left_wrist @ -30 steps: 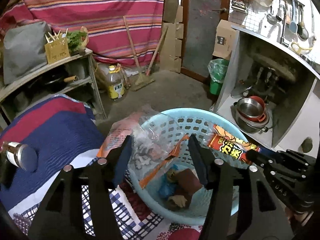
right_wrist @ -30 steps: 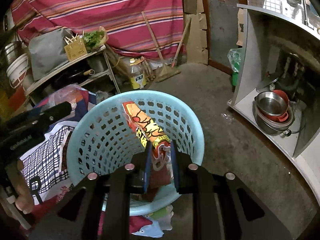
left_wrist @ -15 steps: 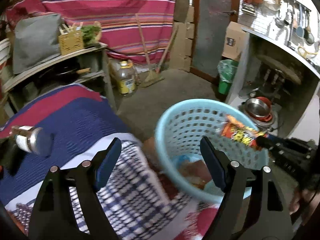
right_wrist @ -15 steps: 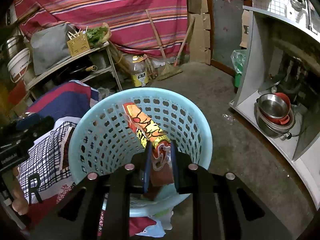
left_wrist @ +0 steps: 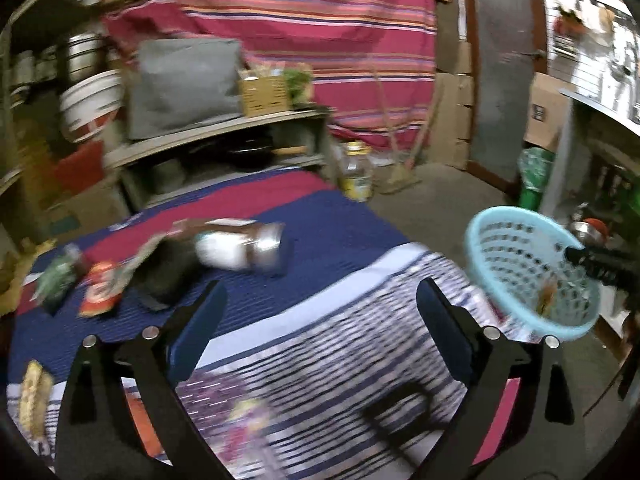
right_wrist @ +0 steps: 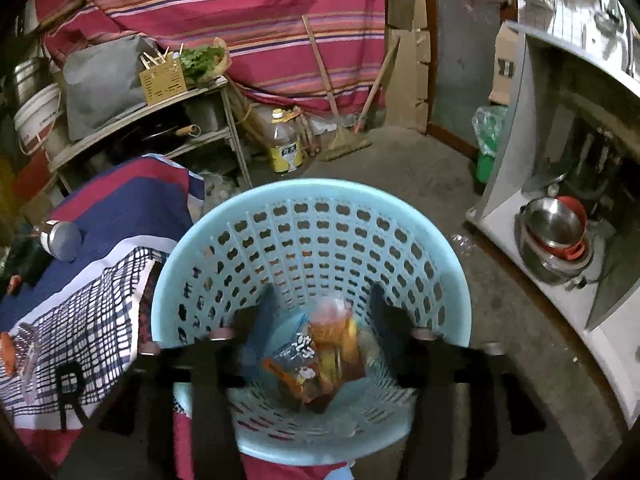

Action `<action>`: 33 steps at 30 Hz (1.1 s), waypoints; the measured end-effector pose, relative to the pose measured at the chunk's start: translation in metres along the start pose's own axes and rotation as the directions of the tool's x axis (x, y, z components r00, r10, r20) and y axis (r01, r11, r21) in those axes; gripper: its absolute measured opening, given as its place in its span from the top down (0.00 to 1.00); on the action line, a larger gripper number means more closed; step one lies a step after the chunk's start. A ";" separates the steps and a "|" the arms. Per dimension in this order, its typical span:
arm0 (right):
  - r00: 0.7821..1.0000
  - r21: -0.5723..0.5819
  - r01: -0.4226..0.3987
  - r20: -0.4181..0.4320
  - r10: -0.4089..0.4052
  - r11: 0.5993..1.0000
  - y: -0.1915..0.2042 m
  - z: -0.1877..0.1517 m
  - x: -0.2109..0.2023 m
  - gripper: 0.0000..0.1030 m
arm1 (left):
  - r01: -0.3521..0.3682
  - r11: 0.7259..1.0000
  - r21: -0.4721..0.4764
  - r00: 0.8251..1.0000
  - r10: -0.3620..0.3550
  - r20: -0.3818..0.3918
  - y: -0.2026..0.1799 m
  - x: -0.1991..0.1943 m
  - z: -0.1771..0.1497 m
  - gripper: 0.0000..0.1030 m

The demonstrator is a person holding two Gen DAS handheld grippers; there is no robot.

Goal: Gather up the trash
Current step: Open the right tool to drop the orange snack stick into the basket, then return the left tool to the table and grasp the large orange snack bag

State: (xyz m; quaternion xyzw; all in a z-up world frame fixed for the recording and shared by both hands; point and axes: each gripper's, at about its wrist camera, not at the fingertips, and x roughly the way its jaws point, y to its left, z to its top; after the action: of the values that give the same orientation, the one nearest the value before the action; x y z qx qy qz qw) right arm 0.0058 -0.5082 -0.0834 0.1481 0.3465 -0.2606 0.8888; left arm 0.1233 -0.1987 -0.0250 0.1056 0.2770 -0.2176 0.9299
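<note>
My right gripper (right_wrist: 324,316) hangs over the light-blue basket (right_wrist: 312,192), its jaws opening. The orange snack wrapper (right_wrist: 328,352) lies loose below them among other trash in the basket, and the pads do not press on it. My left gripper (left_wrist: 320,320) is over the cloth-covered table (left_wrist: 340,232), its jaws opening wide with nothing between them. Ahead of it at the table's left lie a green wrapper (left_wrist: 56,280) and a red wrapper (left_wrist: 100,288), both blurred. The basket (left_wrist: 532,276) and my right gripper's fingers (left_wrist: 600,264) show at the right edge.
A metal-lidded jar (left_wrist: 244,246) lies on the table beside a dark object (left_wrist: 168,276). Another snack pack (left_wrist: 34,396) sits at the near left edge. Behind stand a shelf (right_wrist: 140,120), an oil bottle (right_wrist: 284,148), a green bin (right_wrist: 488,148) and a cabinet with steel bowls (right_wrist: 552,236).
My left gripper swung left from the basket to the table and opened wider. My right gripper opened and the orange wrapper dropped from its jaws into the basket.
</note>
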 end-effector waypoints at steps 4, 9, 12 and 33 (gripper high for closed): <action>0.999 -0.017 -0.025 0.025 0.025 1.000 0.020 0.002 -0.009 0.38 | -0.093 0.994 -0.052 0.995 0.092 -0.030 0.065 -0.013 -0.018 0.08; 0.993 -0.056 -0.090 0.077 0.094 0.994 0.063 0.001 -0.026 0.33 | -0.190 0.977 -0.100 0.979 0.182 -0.089 0.124 -0.017 -0.042 0.08; 0.986 -0.087 -0.135 0.086 0.142 0.987 0.090 -0.001 -0.032 0.32 | -0.233 0.967 -0.102 0.968 0.221 -0.118 0.145 -0.019 -0.059 0.08; 0.942 -0.300 -0.318 0.007 0.336 0.899 0.270 -0.020 -0.043 0.30 | -0.149 0.958 -0.244 0.943 0.064 -0.326 0.180 0.023 -0.106 0.29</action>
State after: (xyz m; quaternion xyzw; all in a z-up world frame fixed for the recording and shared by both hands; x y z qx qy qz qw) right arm 0.1211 -0.2621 -0.0451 0.0625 0.3254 -0.0575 0.9417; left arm 0.1744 -0.0140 -0.1119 0.0286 0.4422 -0.1078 0.8900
